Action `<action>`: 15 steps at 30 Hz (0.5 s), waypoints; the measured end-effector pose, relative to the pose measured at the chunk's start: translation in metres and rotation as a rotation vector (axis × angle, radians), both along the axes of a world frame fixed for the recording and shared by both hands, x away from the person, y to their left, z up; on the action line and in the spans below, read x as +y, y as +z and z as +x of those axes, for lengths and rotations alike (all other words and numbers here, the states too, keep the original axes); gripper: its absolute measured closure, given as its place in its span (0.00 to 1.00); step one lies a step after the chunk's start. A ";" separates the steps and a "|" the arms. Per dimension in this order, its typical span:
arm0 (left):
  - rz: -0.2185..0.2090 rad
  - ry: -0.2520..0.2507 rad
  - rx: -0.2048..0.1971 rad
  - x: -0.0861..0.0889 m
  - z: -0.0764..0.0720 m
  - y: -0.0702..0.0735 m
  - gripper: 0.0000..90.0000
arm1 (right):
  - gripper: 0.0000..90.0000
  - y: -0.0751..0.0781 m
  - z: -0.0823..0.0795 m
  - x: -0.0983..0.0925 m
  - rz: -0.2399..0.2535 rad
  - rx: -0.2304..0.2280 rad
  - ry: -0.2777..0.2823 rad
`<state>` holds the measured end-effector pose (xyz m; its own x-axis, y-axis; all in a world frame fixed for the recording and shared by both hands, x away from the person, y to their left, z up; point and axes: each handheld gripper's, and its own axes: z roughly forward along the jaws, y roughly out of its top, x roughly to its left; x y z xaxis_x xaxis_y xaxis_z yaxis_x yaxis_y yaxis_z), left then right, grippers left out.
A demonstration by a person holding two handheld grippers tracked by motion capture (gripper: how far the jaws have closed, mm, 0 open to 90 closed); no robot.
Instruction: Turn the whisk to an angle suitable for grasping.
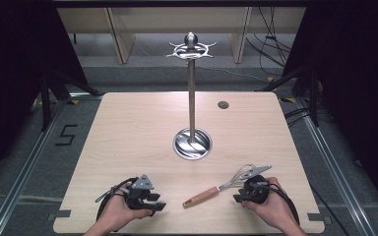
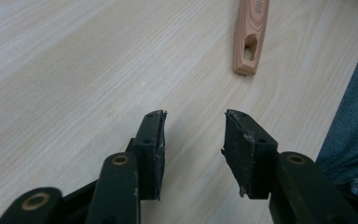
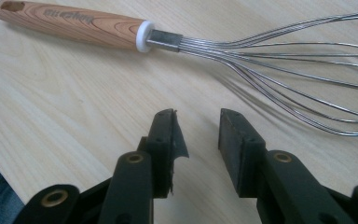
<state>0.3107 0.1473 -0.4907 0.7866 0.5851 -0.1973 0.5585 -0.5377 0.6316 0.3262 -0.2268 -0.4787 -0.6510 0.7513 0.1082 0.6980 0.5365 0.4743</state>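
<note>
Two grippers sit at the table's [image 1: 128, 128] near edge in the high view, left gripper [image 1: 150, 202] and right gripper [image 1: 243, 196], the whisk [image 1: 221, 188] flat between them, while each gripper view shows jaws parted over bare wood, holding nothing, the whisk just ahead.

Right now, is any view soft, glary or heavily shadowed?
High view: evenly lit table, dark surround, glare in the stand's steel base. Left gripper view: wooden handle slightly soft. Right gripper view: whisk sharp, faint shadow beneath its wires.
</note>
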 end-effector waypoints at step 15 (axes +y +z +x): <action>-0.005 -0.112 0.044 -0.016 -0.011 0.005 0.86 | 1.00 0.016 -0.001 0.021 -0.068 0.040 0.133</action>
<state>0.2996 0.1318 -0.4858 0.8374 0.4931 -0.2357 0.5224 -0.5952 0.6106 0.3256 -0.2059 -0.4631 -0.7414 0.6652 0.0880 0.6362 0.6552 0.4073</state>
